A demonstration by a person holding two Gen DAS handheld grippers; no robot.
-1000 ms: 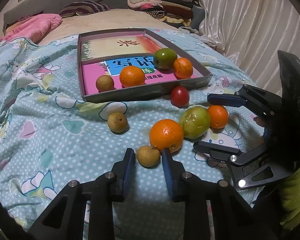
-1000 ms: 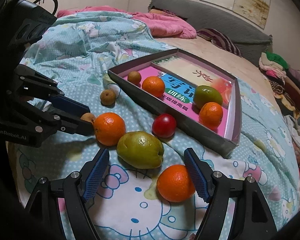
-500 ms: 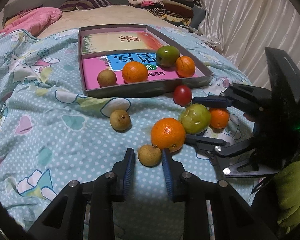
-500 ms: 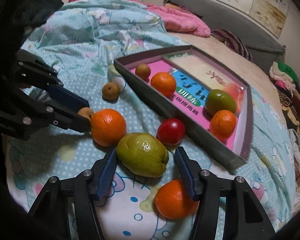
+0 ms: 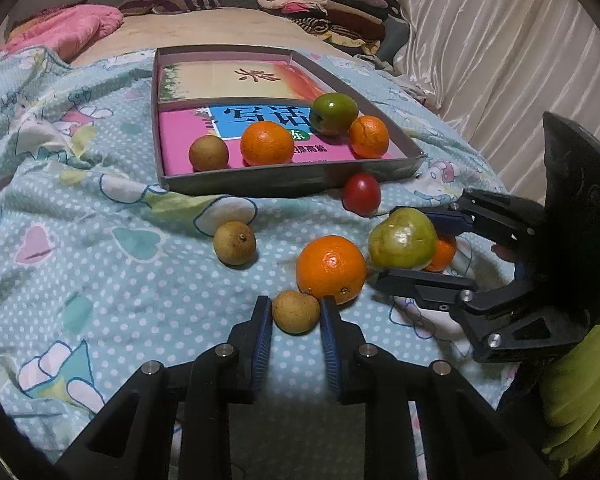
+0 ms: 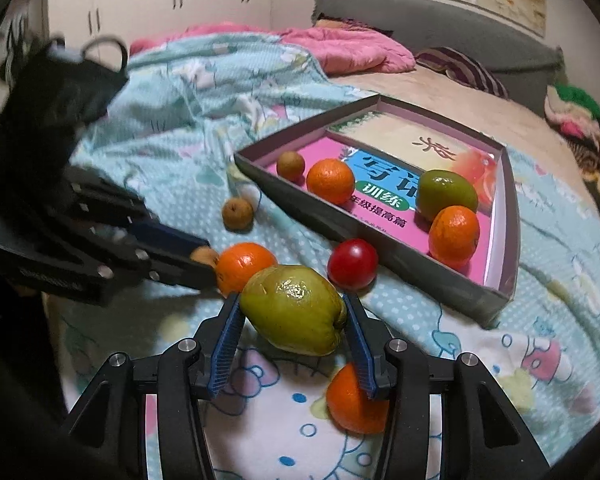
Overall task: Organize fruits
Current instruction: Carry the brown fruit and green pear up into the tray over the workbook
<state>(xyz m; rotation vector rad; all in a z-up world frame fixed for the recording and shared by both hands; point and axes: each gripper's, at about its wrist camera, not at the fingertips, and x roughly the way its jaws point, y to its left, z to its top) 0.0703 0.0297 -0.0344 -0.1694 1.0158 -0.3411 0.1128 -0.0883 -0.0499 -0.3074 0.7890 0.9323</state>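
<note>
My left gripper is shut on a small brown fruit that rests on the bedspread, beside a large orange. My right gripper is shut on a big green fruit and holds it just above the blanket; the green fruit also shows in the left wrist view. A grey box tray holds a brown fruit, an orange, a green fruit and a small orange. Loose on the blanket: a red fruit, a brown fruit, a small orange.
The blue dotted bedspread is rumpled at the left. A pink quilt and a stack of folded clothes lie behind the tray. White curtains hang at the right.
My right gripper has closed on the green fruit and lifted it slightly. My left gripper has closed in on the small brown fruit.
</note>
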